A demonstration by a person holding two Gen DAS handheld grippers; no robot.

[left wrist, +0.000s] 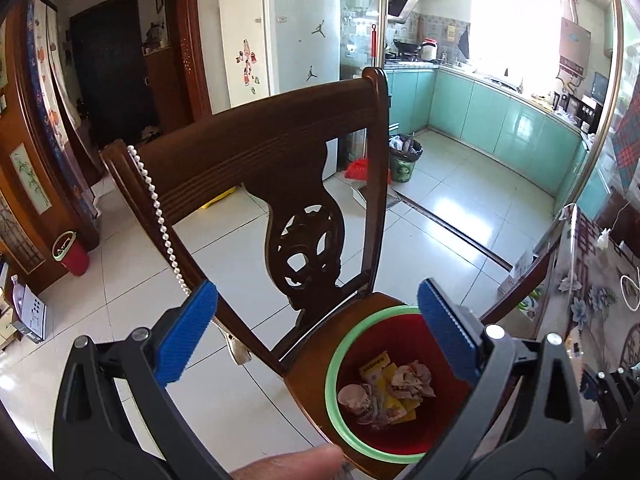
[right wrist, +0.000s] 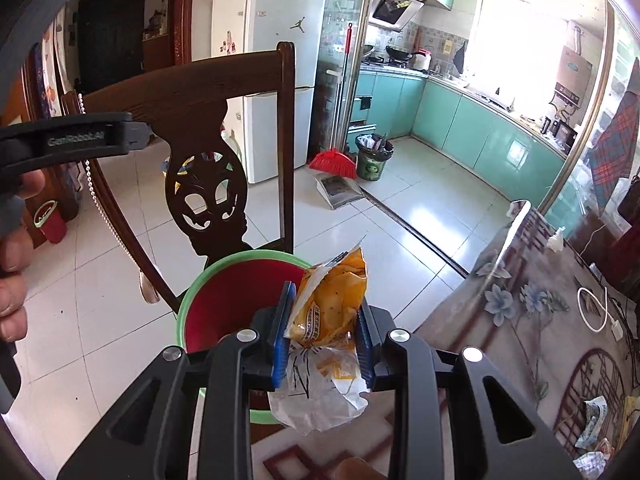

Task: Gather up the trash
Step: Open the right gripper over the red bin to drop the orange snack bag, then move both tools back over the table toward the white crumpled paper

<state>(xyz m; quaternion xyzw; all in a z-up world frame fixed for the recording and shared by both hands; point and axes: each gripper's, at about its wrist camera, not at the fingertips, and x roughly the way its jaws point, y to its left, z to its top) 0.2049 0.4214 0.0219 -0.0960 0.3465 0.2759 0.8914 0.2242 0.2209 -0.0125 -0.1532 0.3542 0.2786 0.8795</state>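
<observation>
A red bin with a green rim [left wrist: 334, 364] stands on the seat of a dark wooden chair [left wrist: 256, 152]. Crumpled tissues and a yellow wrapper [left wrist: 386, 392] lie inside it. My left gripper [left wrist: 320, 328] is wide open above the bin and the seat, nothing between its blue pads. In the right wrist view my right gripper [right wrist: 324, 332] is shut on a yellow snack bag [right wrist: 332, 300], held just right of the bin [right wrist: 224, 304] and over its rim. The left gripper's black body [right wrist: 68, 140] and a hand [right wrist: 14, 248] show at the far left.
A table with a flowered cloth [right wrist: 532, 320] lies to the right, with a white cable [right wrist: 596, 308] and crumpled wrappers [right wrist: 596, 428] on it. A pearl string [left wrist: 160, 216] hangs on the chair back. A second red bin [left wrist: 74, 254], a broom [right wrist: 336, 160] and a green bin [right wrist: 372, 160] stand on the tiled floor.
</observation>
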